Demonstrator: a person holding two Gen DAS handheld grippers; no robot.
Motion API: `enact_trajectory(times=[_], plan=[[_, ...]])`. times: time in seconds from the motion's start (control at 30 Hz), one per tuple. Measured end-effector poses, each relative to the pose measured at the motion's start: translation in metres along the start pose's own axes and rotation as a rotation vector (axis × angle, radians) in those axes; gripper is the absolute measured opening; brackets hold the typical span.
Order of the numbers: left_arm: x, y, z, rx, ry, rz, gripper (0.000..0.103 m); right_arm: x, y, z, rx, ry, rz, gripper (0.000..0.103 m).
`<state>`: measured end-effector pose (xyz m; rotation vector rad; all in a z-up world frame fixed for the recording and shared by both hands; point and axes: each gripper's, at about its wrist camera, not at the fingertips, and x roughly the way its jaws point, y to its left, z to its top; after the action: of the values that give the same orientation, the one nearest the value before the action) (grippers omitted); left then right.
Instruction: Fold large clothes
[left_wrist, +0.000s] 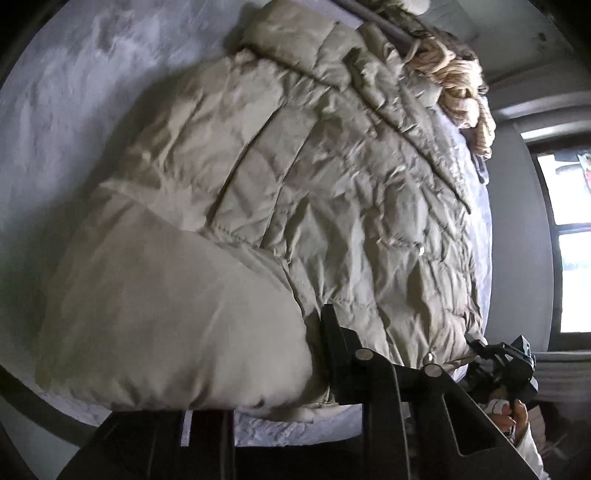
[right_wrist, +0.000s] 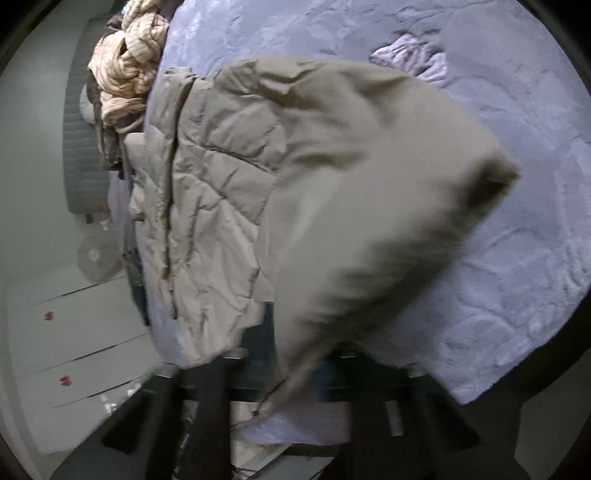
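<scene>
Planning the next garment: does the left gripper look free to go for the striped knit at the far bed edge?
Probably not yet: the left gripper looks clamped on the puffer jacket, whose bulk lies between it and the striped knit.

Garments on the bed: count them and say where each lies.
3 at least: the beige puffer jacket spread mid-bed, a striped cream garment bunched at its collar end, a pale crumpled piece beyond it. More may be hidden.

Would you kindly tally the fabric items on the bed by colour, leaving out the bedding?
Beige: 1, the puffer jacket
Cream with stripes: 1, the bundled knit
Pale lilac: 1, the small crumpled cloth
Total: 3, all on the bed
</scene>
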<state>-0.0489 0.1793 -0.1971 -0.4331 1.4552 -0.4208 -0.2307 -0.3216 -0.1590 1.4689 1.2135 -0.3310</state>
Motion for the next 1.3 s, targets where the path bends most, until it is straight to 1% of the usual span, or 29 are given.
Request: enact_trajectory(times=[0.1, 0.27, 0.33, 0.4, 0.47, 0.63, 0.73, 0.8, 0.93, 0.97, 1.0, 1.07, 1.13, 1.23, 1.3], plan=[[-0.011, -0.004, 0.005, 0.020, -0.026, -0.009, 0.020, -0.004, 0.005, -0.001, -0.032, -0.013, 0.001, 0.010], [-0.028, -0.015, 0.014, 0.055, -0.071, 0.011, 0.020, -0.010, 0.026, 0.003, -0.111, -0.016, -0.022, 0.009], [-0.034, -0.023, 0.020, 0.069, -0.093, 0.017, 0.020, -0.012, 0.036, 0.008, -0.141, -0.008, -0.034, 0.009], [-0.043, -0.031, 0.029, 0.063, -0.122, 0.011, 0.020, -0.013, 0.045, 0.013, -0.173, 0.000, -0.043, 0.009], [-0.052, -0.041, 0.039, 0.073, -0.160, 0.005, 0.020, -0.017, 0.063, 0.020, -0.222, -0.004, -0.048, 0.008], [-0.072, -0.079, 0.079, 0.123, -0.273, 0.023, 0.020, -0.029, 0.124, 0.041, -0.379, -0.037, -0.026, 0.007], [-0.082, -0.102, 0.107, 0.146, -0.345, 0.050, 0.020, -0.034, 0.171, 0.059, -0.495, -0.061, -0.029, 0.007], [-0.087, -0.117, 0.127, 0.161, -0.395, 0.075, 0.020, -0.033, 0.195, 0.069, -0.539, -0.064, -0.021, 0.007], [-0.091, -0.138, 0.166, 0.146, -0.459, 0.119, 0.020, -0.027, 0.251, 0.096, -0.644, -0.059, -0.006, 0.007], [-0.091, -0.143, 0.176, 0.144, -0.475, 0.134, 0.020, -0.023, 0.269, 0.107, -0.675, -0.055, -0.003, 0.007], [-0.090, -0.147, 0.187, 0.146, -0.488, 0.148, 0.020, -0.020, 0.278, 0.109, -0.691, -0.053, -0.002, 0.007], [-0.085, -0.152, 0.203, 0.147, -0.504, 0.171, 0.020, -0.010, 0.307, 0.125, -0.736, -0.055, -0.012, 0.007], [-0.076, -0.153, 0.225, 0.139, -0.504, 0.194, 0.020, 0.004, 0.330, 0.140, -0.763, -0.057, -0.028, 0.007], [-0.056, -0.148, 0.256, 0.130, -0.497, 0.216, 0.020, 0.025, 0.351, 0.161, -0.776, -0.066, -0.052, 0.007], [-0.036, -0.141, 0.277, 0.143, -0.491, 0.240, 0.020, 0.050, 0.361, 0.178, -0.776, -0.067, -0.061, 0.007]])
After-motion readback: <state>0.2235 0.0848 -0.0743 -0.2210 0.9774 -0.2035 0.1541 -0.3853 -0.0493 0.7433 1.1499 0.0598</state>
